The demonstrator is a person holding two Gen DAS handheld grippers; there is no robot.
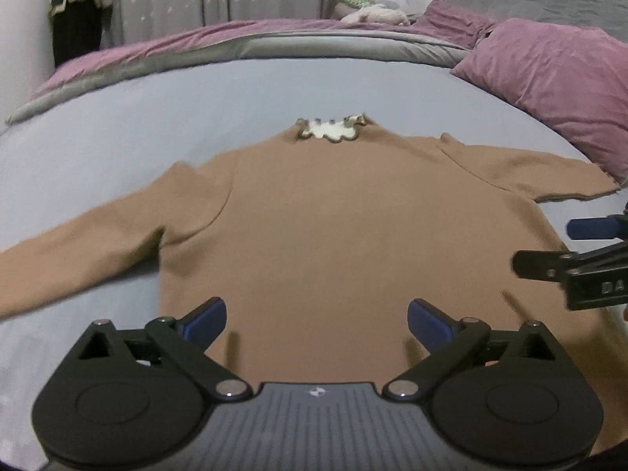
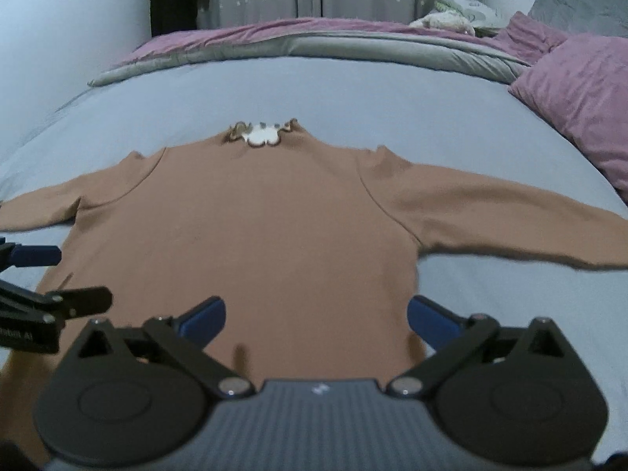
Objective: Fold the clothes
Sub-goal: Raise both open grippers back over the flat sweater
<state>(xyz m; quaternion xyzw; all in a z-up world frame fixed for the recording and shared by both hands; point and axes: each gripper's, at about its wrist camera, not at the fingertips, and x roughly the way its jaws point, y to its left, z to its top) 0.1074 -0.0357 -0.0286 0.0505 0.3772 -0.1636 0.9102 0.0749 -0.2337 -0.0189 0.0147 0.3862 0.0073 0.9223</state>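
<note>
Left gripper point(image 1: 317, 320) and right gripper point(image 2: 316, 318) are hovering wide open and empty above the near hem of the brown top point(image 1: 314, 216). Ahead of both, the top is lying flat on the bedsheet point(image 1: 157, 98), sleeves spread and no fold showing, so all folding is remaining.

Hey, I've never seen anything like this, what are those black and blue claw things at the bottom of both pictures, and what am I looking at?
Each claw is a handheld grasping tool; a person holds one in each hand, with a camera looking along its two fingers. One picture comes from the left tool, the other from the right tool; each also shows the other tool at its edge. Both are open and hold nothing. Ahead lies a brown long-sleeved top, spread flat with sleeves out, on a pale blue bed sheet. A purple pillow sits to the right.
</note>
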